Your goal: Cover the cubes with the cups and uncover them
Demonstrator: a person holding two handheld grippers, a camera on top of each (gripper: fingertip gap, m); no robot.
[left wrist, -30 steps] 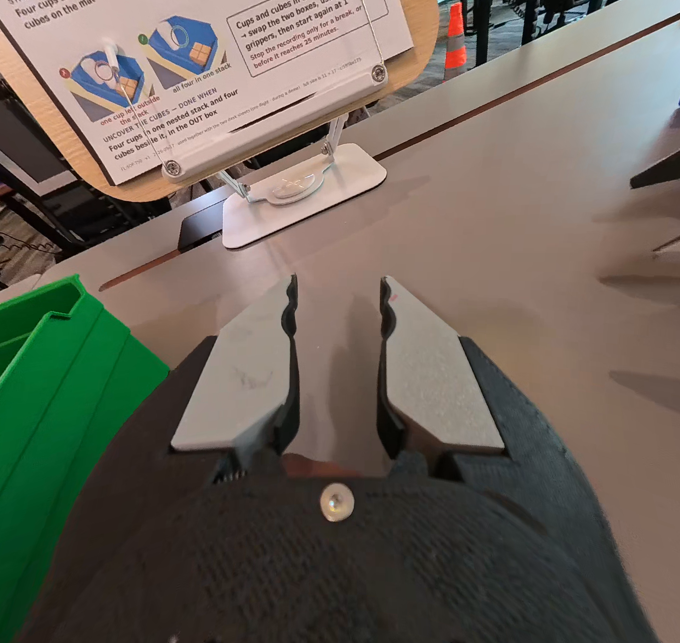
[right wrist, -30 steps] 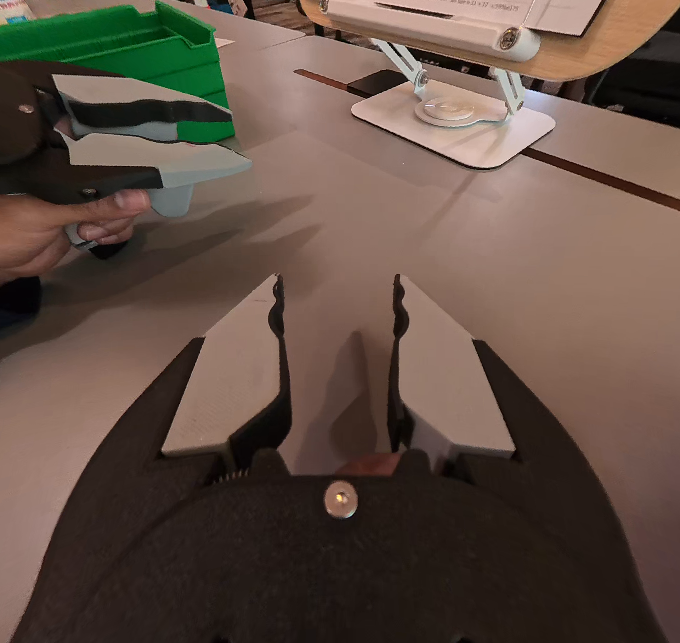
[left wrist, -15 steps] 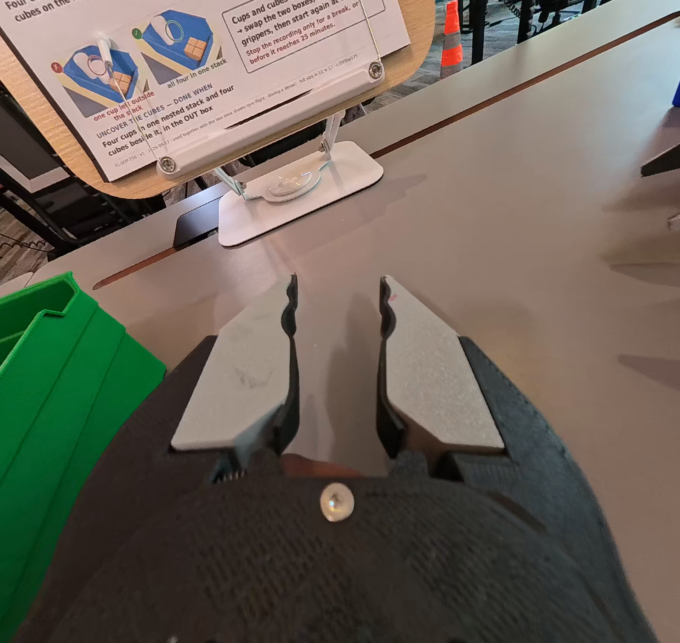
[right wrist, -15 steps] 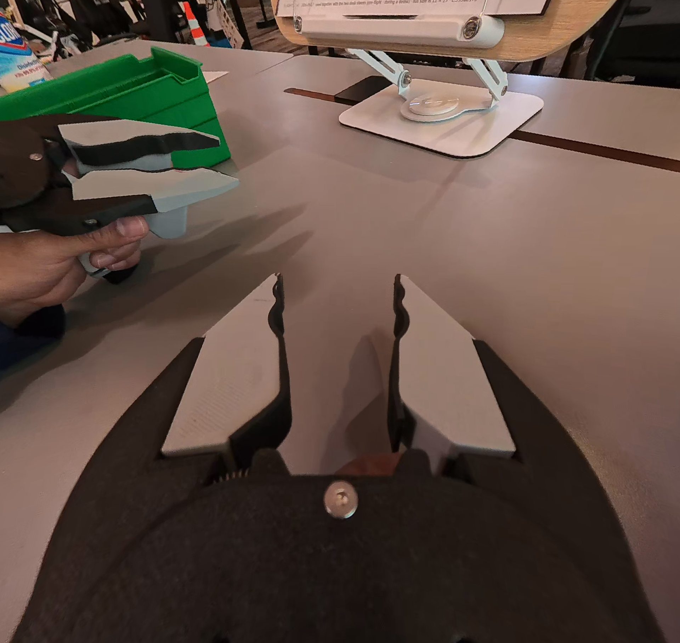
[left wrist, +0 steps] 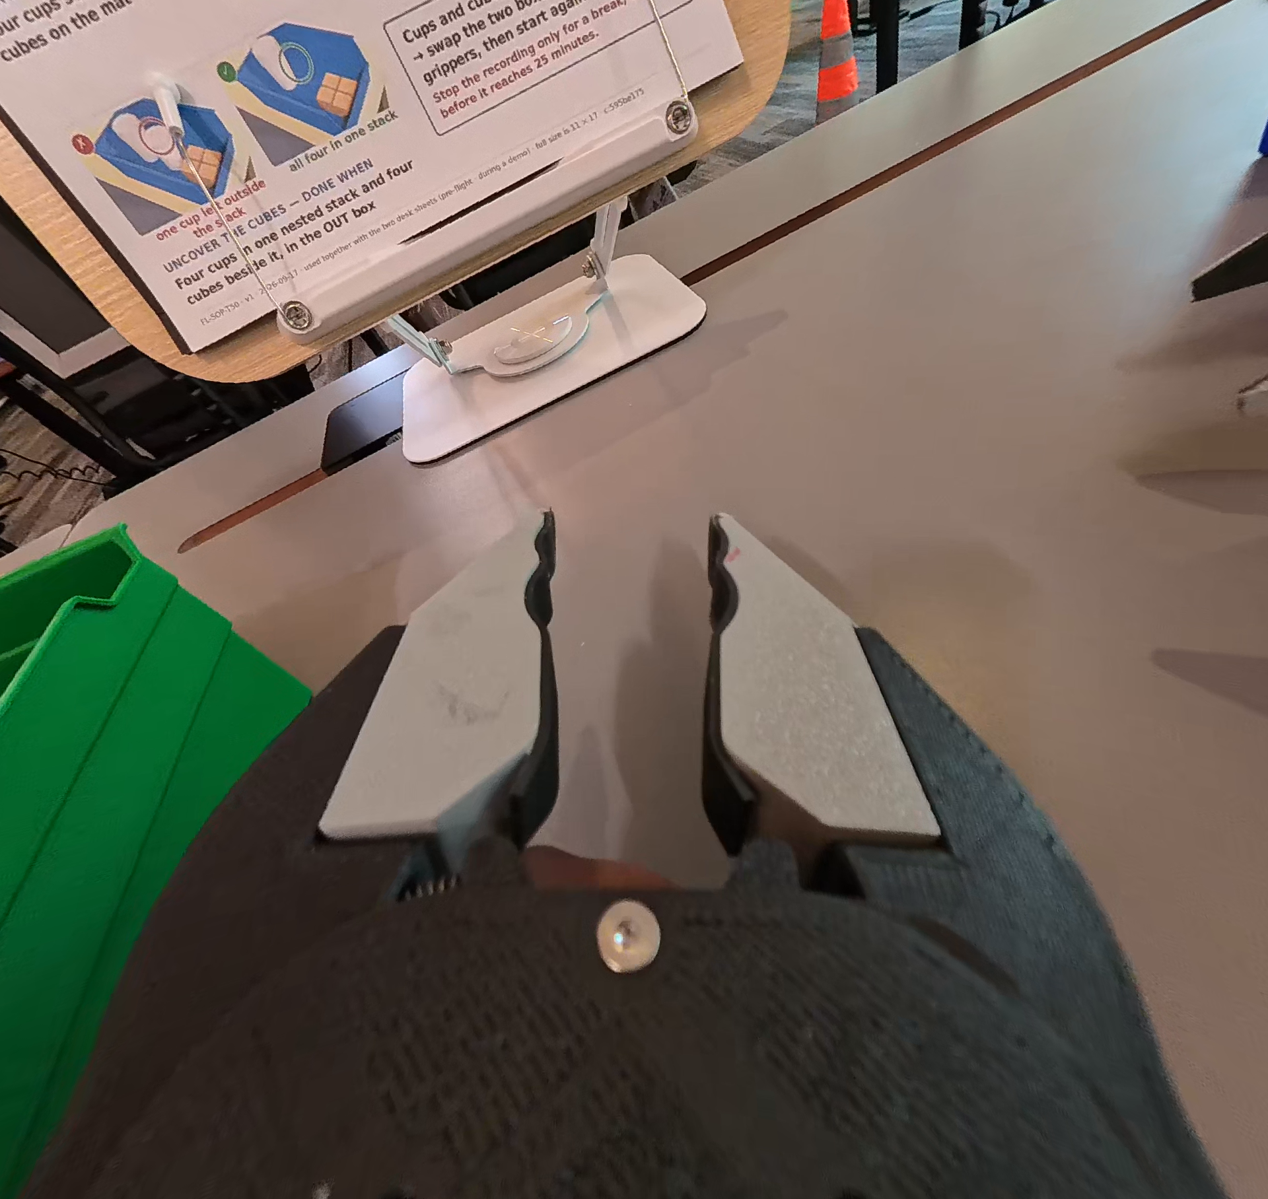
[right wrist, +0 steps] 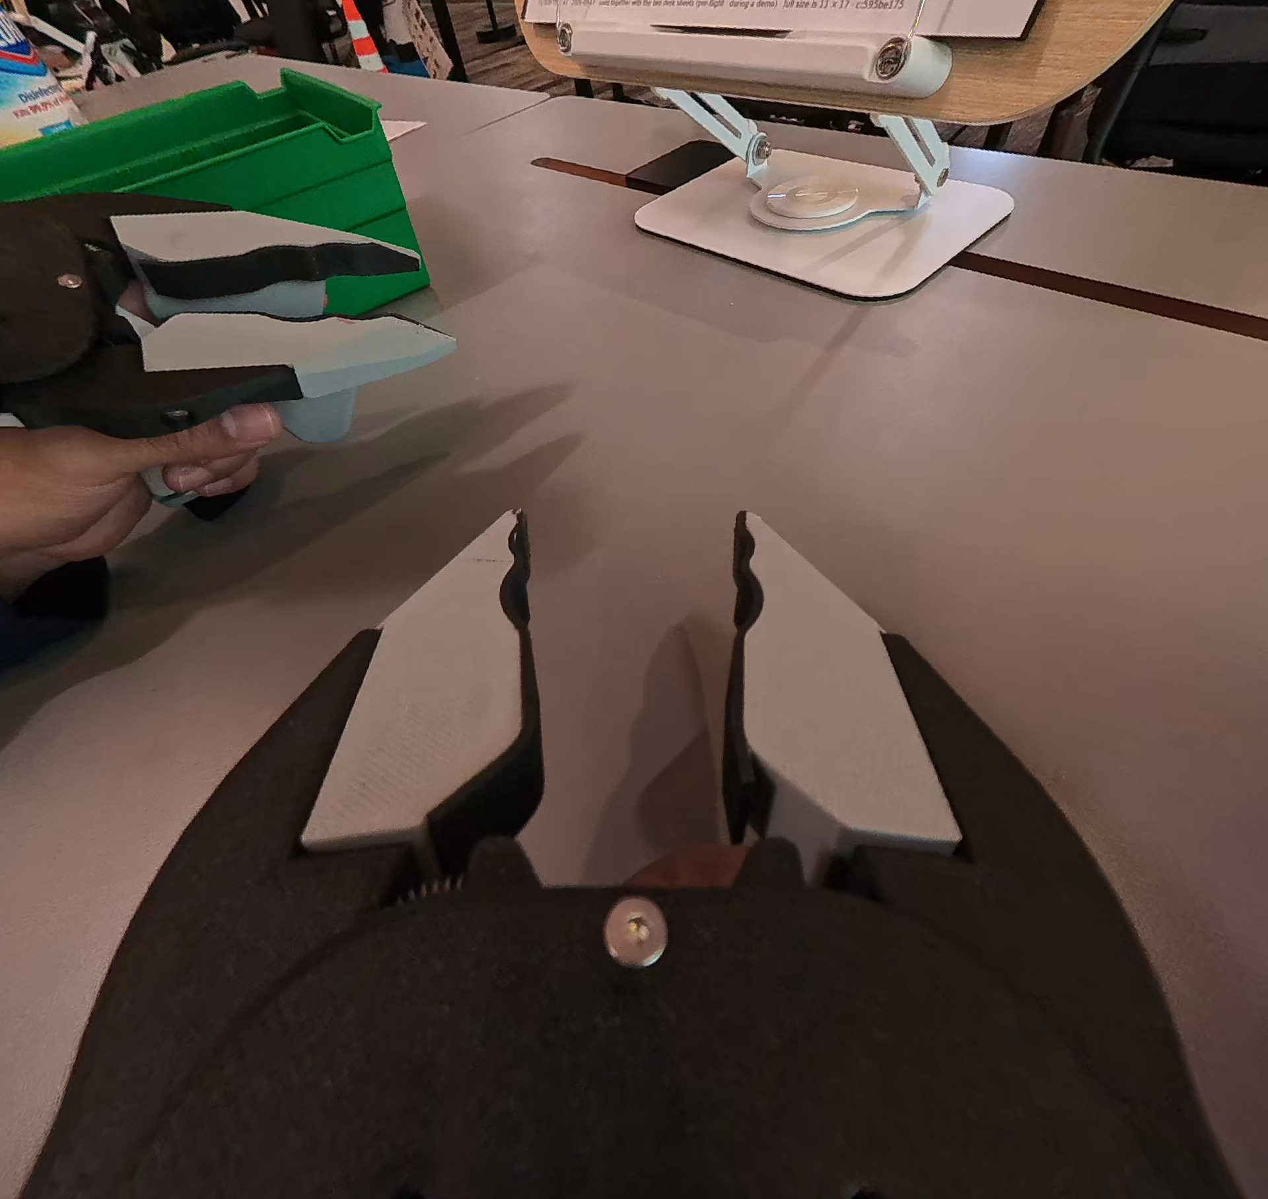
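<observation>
While neither cups nor cubes show in either view, nothing of the task can be placed: possibly inside the green bin [right wrist: 226, 158], possibly off frame, cannot tell which. Far left: that green bin, standing on the gray table [left wrist: 960, 411], its inside hidden from the left wrist view and only partly seen from the right. Risk there, as a judgement: reaching in blind, catching the rim with a finger and shoving the whole bin along the smooth top. Next along: left gripper [left wrist: 630, 518] in a hand [right wrist: 103, 480], hovering just beside the bin, both jaws parted by a moderate gap, only bare table between them, nothing held. Seen from the side in the right wrist view, same story: 2 fingers apart, no cup, no cube. Centre back: white stand [left wrist: 549, 370] carrying a wooden board with a printed sheet [left wrist: 384, 103], well apart from both tools; a high sweep toward it could knock the board. Right: right gripper [right wrist: 630, 514], spread a little wider, likewise holding nothing, low over bare table. Likely trouble here: 2 tools close together over 1 small patch, so crossing paths and clashing; also a gap too narrow for a cup wall, tipping it instead of gripping.
</observation>
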